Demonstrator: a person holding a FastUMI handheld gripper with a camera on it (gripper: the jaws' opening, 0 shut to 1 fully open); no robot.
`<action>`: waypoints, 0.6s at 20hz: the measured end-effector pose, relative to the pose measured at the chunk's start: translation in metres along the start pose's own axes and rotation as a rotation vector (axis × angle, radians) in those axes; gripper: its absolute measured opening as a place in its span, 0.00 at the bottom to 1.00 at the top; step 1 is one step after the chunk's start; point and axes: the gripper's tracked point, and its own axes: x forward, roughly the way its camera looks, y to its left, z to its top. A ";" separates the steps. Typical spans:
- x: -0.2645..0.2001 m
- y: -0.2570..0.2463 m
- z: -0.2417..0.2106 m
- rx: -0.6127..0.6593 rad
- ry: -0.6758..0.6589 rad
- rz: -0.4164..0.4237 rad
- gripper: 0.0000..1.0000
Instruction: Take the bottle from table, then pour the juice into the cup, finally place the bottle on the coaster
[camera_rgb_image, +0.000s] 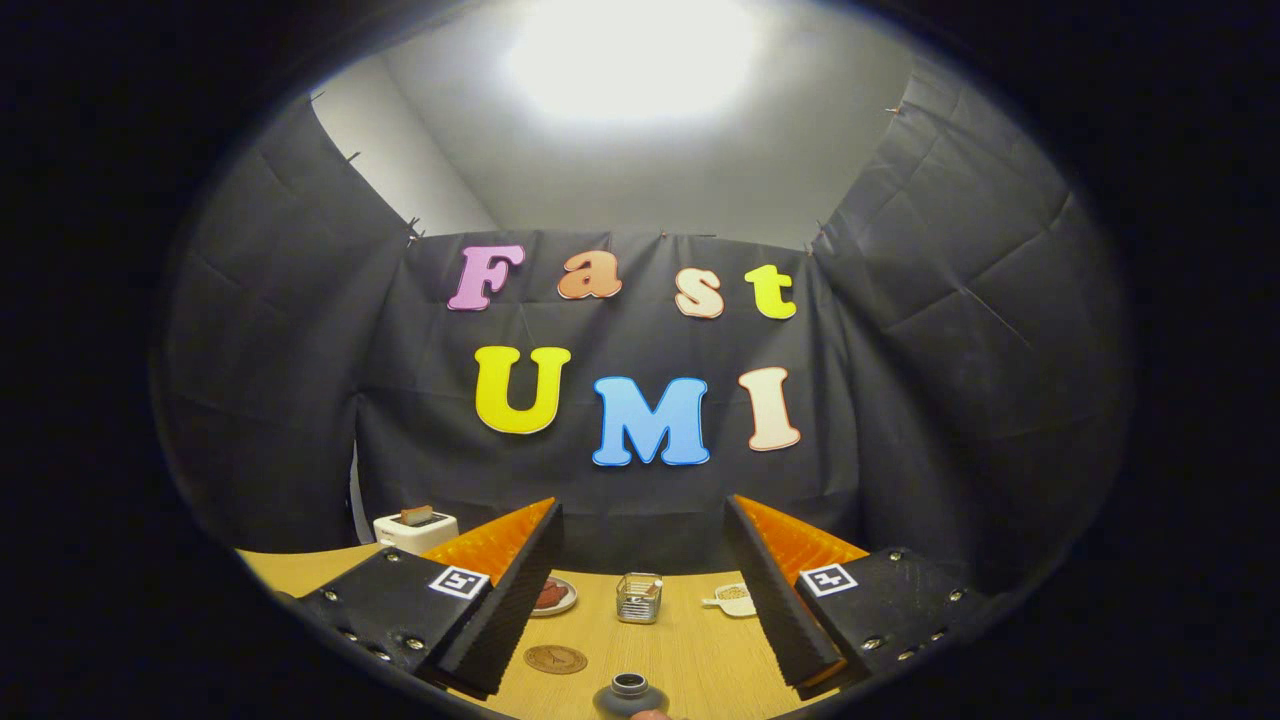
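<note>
Gripper (640, 600) fingers wide apart, nothing between them but open air. Table (690, 650) runs ahead w/ a bare lane down the middle. Obstacles: dark bottle top (628, 690) low btwn the fingers, nearest; round coaster (555, 659) just left of it, flat; wire basket (639, 598) farther on, centre; plate (553, 596) left of basket; small white dish (733, 599) right; toaster (415, 530) far left by wall.

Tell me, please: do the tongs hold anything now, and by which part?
Nothing is held. The tongs stand open above the table, fingers wide apart; the bottle sits low between them, untouched.
</note>
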 end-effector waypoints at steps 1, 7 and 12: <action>-0.001 0.001 -0.006 0.004 0.006 0.007 0.97; -0.004 0.008 -0.044 -0.030 0.033 0.040 0.97; -0.011 0.012 -0.098 0.000 0.131 0.058 0.98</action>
